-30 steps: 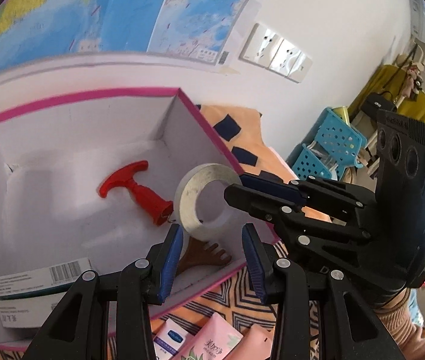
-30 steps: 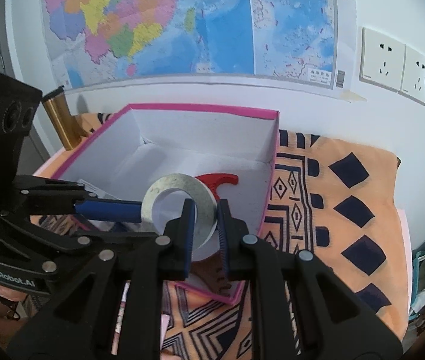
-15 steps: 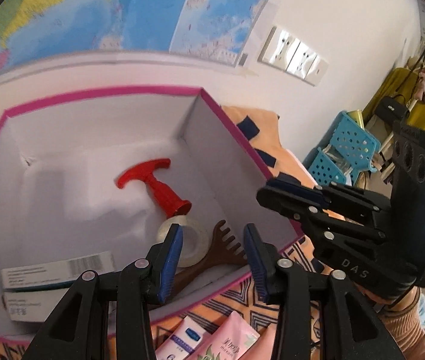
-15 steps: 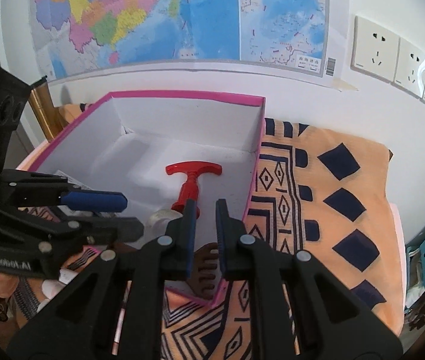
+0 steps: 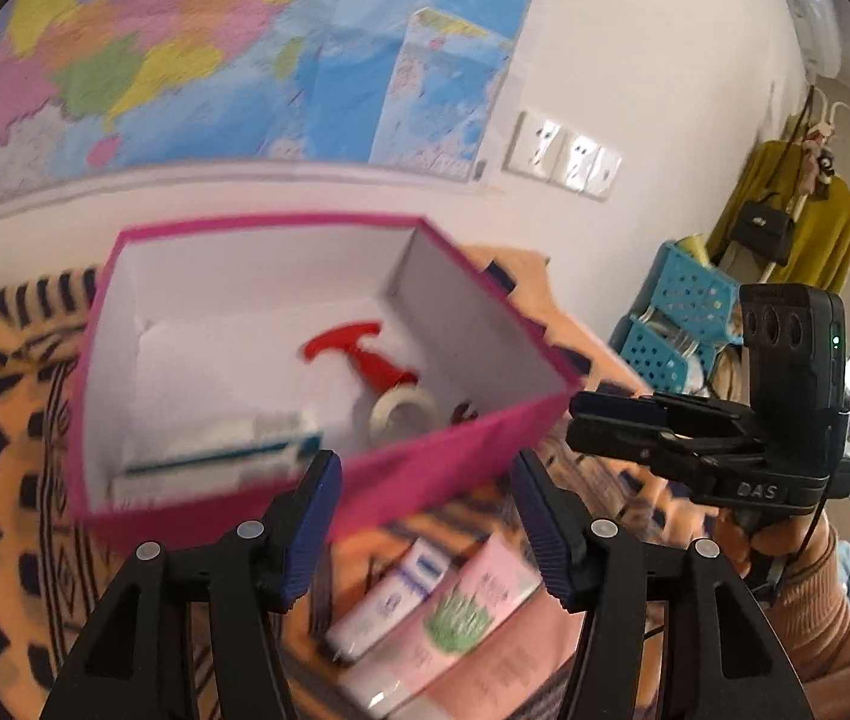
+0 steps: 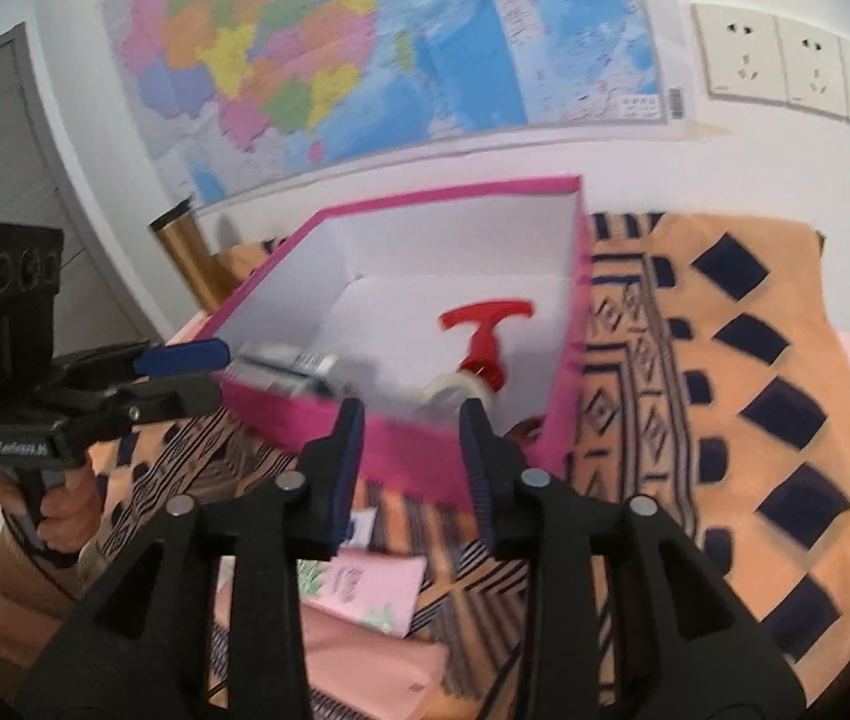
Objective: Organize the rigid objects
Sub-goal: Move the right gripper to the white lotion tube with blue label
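Pink box [image 5: 455, 456] holding tape roll [image 5: 404, 414]

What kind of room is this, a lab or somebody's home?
Most likely a home room. A map is taped to the wall beside sockets, a yellow coat and a handbag hang in the corner, and a patterned cloth lies under the pink box.

White letters reading "DAS" are printed on the black body of the right gripper [image 5: 596, 417], seen from the left wrist view. The left gripper [image 6: 185, 375] carries white lettering on its body too, but it is too blurred to read. Print on the boxes, tubes and wall maps is illegible.
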Demonstrator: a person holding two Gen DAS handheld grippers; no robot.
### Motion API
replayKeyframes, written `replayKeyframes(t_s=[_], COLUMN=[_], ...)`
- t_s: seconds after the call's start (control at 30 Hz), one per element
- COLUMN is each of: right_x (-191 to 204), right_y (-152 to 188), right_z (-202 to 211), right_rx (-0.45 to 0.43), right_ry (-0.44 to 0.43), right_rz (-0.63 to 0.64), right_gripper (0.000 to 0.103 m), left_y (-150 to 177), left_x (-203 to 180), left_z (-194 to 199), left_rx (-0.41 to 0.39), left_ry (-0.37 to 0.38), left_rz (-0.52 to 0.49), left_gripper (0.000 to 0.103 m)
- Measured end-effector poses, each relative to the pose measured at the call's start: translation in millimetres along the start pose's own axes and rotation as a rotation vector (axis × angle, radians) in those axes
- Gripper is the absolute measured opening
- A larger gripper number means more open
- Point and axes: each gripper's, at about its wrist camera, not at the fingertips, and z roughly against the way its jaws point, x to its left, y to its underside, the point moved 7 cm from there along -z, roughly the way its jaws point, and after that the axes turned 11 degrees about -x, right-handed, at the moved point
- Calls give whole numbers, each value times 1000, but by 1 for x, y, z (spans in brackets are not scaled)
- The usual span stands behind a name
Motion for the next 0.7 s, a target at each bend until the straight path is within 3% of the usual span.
replayKeyframes(t_s=[0.07,0.3,0.7], right_x=[8,20,19], right_y=[17,62,82], right_z=[-9,-46,-72], right_rx=[53,189,253], right_ry=[-35,-52,-58], right_rz=[-9,-29,-80], right_gripper=[46,46,46], left_y=[12,52,100], left_x=[9,41,41], left_z=[3,9,-13], left_rx=[19,91,215], left_ry=[-23,-63,-49], left_rz=[13,111,204], left_gripper=[60,60,51])
